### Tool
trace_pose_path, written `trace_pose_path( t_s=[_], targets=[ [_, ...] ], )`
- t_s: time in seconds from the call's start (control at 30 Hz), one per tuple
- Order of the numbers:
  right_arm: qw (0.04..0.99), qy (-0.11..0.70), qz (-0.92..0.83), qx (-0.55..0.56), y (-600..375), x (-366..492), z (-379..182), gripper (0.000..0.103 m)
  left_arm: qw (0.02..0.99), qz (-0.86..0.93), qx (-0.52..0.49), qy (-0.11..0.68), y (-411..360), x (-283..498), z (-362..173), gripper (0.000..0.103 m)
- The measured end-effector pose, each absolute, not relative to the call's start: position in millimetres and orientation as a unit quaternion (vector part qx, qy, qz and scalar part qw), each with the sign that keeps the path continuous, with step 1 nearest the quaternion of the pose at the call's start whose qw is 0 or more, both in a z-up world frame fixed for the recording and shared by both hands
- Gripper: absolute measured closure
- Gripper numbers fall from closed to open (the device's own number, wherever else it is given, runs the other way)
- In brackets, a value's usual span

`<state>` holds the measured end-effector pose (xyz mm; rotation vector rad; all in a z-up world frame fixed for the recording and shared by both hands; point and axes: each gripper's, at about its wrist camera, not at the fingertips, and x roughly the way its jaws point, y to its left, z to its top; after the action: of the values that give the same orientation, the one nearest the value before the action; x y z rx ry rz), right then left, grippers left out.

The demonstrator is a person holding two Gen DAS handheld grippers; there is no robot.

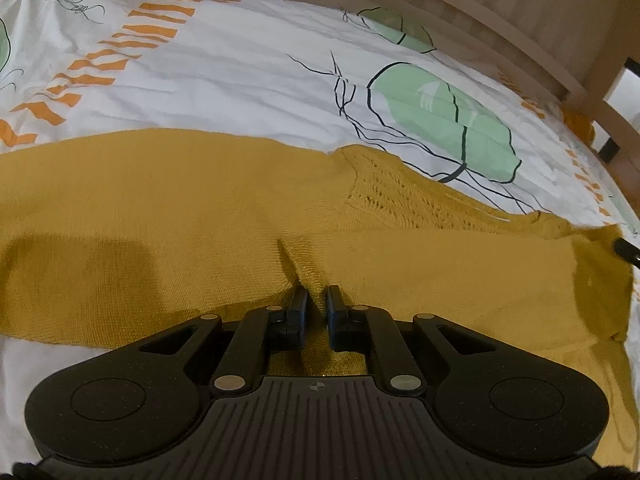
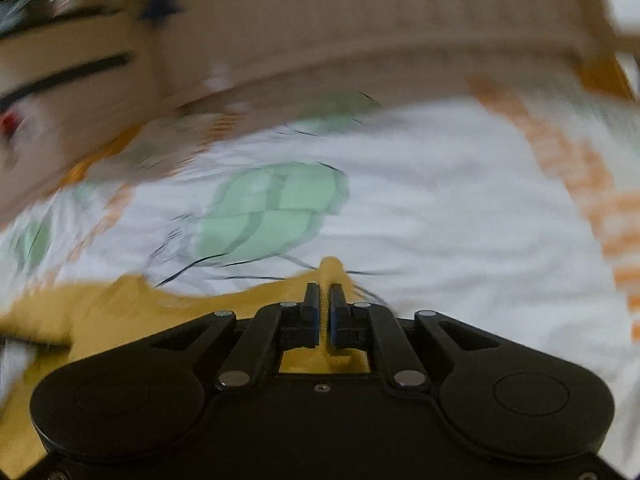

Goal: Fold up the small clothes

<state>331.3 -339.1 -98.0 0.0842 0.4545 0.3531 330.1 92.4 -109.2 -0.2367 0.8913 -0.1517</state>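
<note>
One mustard-yellow knitted sweater (image 1: 200,216) lies flat on the bed, its long axis running from side to side across the left wrist view, with a sleeve (image 1: 440,272) folded along the near edge and an open-stitch panel (image 1: 400,188) (a lacy shoulder section, by the look of it) toward the right. Two grippers work on it. The left gripper (image 1: 316,300) has its jaws drawn close together, pinching a small ridge of the knit that rises between its pads. The right gripper (image 2: 325,294) likewise has its jaws narrowed onto a peak of yellow fabric (image 2: 330,270) at the sweater's edge, the cloth standing up just past its tips; this view is blurred. Under the sweater spreads one bedsheet (image 1: 248,80), white with green leaves and orange stripes. Beyond it runs one wooden bed frame (image 1: 480,4).
</note>
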Motion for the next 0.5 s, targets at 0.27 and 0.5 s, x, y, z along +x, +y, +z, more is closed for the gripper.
trace_pose_path(
  t_s=[0.27,0.5],
  targets=[
    [0.968,0.220,0.119,-0.010,-341,327,-94,0.092,0.893,-0.072,-0.115,0.429,92,330,-110,0.092],
    [0.952,0.299,0.062,0.020,-364,368,-119,0.088,0.893,-0.071,-0.115,0.429,92,330,-109,0.092]
  ],
)
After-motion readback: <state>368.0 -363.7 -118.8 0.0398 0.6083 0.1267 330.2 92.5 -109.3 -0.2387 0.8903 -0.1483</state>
